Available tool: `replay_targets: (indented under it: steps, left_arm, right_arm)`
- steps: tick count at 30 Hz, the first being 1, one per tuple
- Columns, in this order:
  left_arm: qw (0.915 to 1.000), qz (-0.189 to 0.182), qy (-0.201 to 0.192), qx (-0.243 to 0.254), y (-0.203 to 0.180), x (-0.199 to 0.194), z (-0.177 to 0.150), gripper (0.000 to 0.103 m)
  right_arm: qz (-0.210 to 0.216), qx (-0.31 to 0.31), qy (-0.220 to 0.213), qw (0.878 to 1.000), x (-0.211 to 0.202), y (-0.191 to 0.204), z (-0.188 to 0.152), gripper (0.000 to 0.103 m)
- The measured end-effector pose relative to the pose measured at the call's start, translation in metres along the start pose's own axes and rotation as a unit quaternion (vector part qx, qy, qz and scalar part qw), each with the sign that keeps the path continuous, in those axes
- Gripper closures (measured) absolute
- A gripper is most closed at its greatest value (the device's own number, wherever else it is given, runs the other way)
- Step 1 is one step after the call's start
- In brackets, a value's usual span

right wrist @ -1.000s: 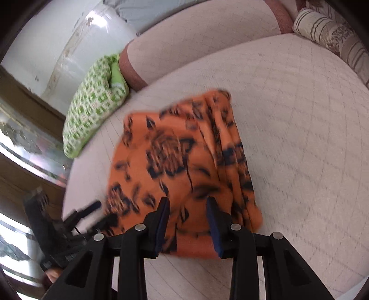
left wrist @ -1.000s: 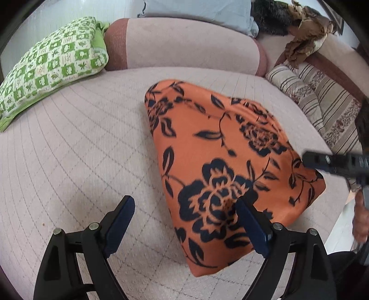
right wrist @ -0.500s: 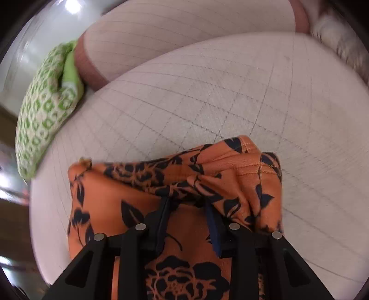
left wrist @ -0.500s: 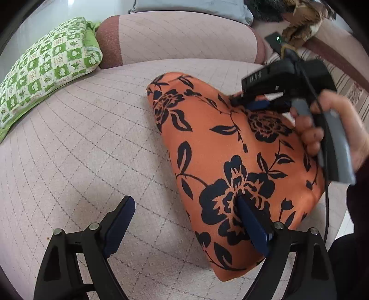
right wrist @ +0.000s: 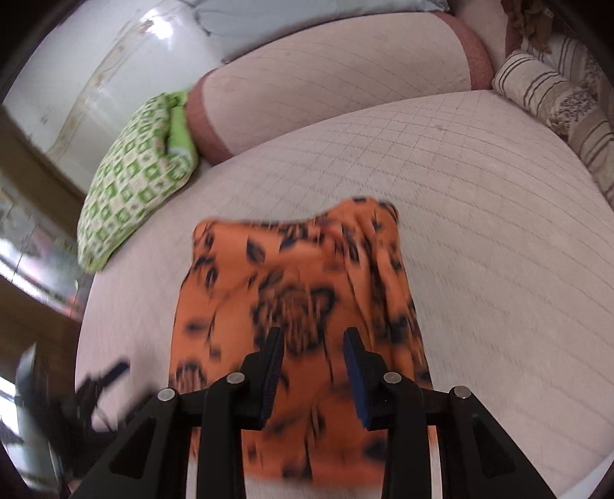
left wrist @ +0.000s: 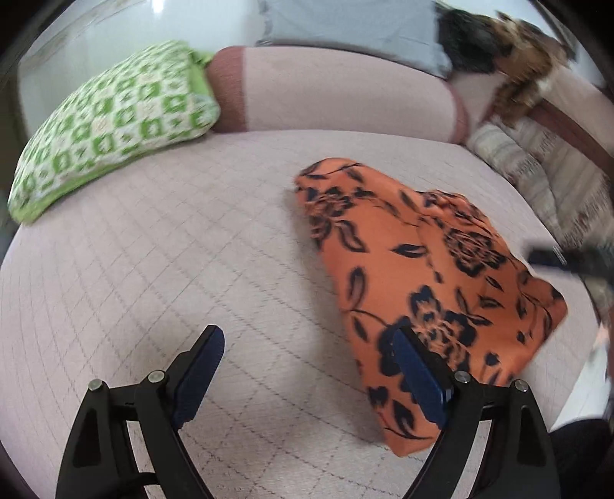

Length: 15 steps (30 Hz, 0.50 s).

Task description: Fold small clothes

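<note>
An orange garment with dark blue flowers point(left wrist: 422, 276) lies folded on the pale quilted bed point(left wrist: 153, 249), with a doubled layer at its far right part. My left gripper point(left wrist: 307, 334) hovers wide open over the bed, its right finger above the garment's near edge, holding nothing. My right gripper point(right wrist: 312, 336) hangs above the garment point(right wrist: 299, 276) near its front edge. Its jaws are opening, narrowly parted, with nothing between the pads. A blurred tip of the right gripper point(left wrist: 564, 259) shows at the garment's right side. The left gripper point(right wrist: 99, 384) is a dark blur at lower left.
A green-and-white pillow point(left wrist: 107, 126) lies at the back left, a pink bolster point(left wrist: 345, 92) runs along the back, and a grey-blue pillow point(left wrist: 345, 30) sits behind it. Striped cushions point(left wrist: 537, 180) line the right side. The bed's edge falls away at front right.
The right gripper, which was at the garment's bunched far corner half a second ago, has pulled back to the front right. A folded layer now lies there. The left gripper shifted slightly.
</note>
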<state>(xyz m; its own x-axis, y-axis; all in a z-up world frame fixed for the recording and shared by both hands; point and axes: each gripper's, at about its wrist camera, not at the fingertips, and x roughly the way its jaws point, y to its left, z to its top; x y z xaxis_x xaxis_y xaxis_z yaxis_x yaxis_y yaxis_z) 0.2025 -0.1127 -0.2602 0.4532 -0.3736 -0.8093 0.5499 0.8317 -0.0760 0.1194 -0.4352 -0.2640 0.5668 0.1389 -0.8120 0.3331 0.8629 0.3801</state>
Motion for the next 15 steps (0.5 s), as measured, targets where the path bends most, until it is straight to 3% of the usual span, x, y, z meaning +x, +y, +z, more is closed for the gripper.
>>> replay_targets:
  steps: [4, 6, 8, 11, 15]
  left_arm:
    - [0.9984, 0.036, 0.038, 0.022, -0.009, 0.026, -0.009, 0.012]
    - [0.9980, 0.049, 0.031, 0.024, -0.013, 0.025, -0.008, 0.013]
    - [0.9986, 0.043, 0.027, 0.018, -0.011, 0.021, -0.005, 0.014]
    - [0.9997, 0.023, 0.012, -0.005, -0.005, 0.015, -0.001, 0.014]
    - [0.9991, -0.013, -0.012, -0.039, 0.005, 0.005, 0.007, 0.014]
  right_arm:
    - [-0.040, -0.009, 0.041, 0.998, 0.011, -0.020, -0.046, 0.065]
    - [-0.028, -0.001, 0.028, 0.999, 0.016, -0.031, -0.057, 0.055]
    - [-0.034, 0.021, 0.037, 0.999, 0.013, -0.036, -0.053, 0.041]
    - [0.000, 0.055, 0.035, 0.998, 0.006, -0.046, -0.043, 0.041]
    - [0.019, 0.077, -0.029, 0.996, -0.013, -0.058, -0.033, 0.041]
